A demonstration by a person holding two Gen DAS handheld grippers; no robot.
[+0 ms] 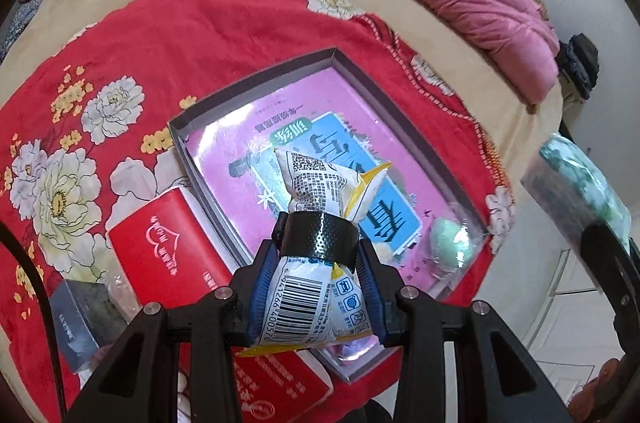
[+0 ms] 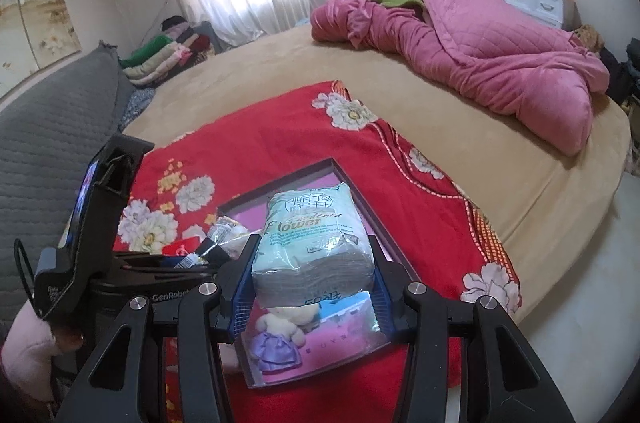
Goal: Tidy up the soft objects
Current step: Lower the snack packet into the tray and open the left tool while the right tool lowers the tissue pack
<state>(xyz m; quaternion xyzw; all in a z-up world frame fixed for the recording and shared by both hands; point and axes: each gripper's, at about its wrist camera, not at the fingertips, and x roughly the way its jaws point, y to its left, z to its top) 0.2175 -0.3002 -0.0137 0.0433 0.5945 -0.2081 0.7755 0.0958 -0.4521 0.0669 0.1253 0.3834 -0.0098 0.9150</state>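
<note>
Soft packets were held in both tongs above a shallow grey cardboard box (image 1: 256,79) that lay on a red floral blanket (image 1: 192,23) spread over a beige bed (image 2: 460,139). The left gripper (image 1: 318,287) had its blue-padded fingers (image 1: 370,293) clamped on a white and yellow crinkled snack packet (image 1: 320,183) with a barcode, a black band wrapped around its middle, held over the box's near end. The right gripper (image 2: 314,287) squeezed a pale green plastic pack of tissues (image 2: 316,235) printed "Flower", also above the box. Inside the box lay a pink and blue printed sheet (image 1: 320,127) covering the bottom, a mint-green soft round item (image 1: 448,243) at the near right corner, and a small plush doll in a purple dress (image 2: 280,339) at the near end. Just beside the box's left wall sat a red rectangular tissue pack (image 1: 168,243), with a dark grey packet (image 1: 80,319) next to it. A crumpled pink quilt (image 2: 480,47) lay well apart on the bed.
</note>
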